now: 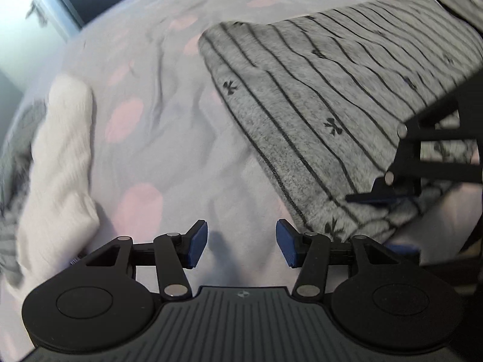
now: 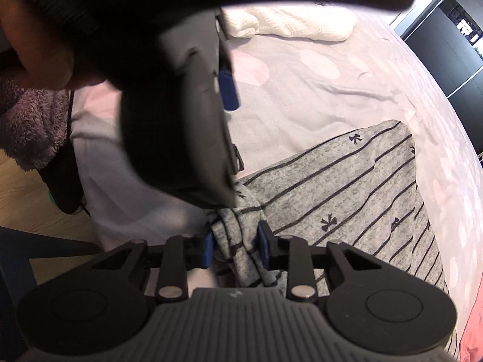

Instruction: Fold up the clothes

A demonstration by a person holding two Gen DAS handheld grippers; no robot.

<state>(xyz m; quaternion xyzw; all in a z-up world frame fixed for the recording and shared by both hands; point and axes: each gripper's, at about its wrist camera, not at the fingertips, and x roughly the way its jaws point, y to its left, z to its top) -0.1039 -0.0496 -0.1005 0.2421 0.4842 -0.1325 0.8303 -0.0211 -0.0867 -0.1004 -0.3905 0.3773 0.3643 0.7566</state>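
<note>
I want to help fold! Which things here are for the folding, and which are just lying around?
For the folding:
- grey fuzzy garment with black stripes and bows
- right tool, clamped on it
- left tool, open

Just lying around:
- white crinkled cloth bundle
- pale bedsheet with pink spots

Two close wrist views down onto the bed (image 1: 169,150), both sharing the striped garment (image 1: 332,75).
</note>
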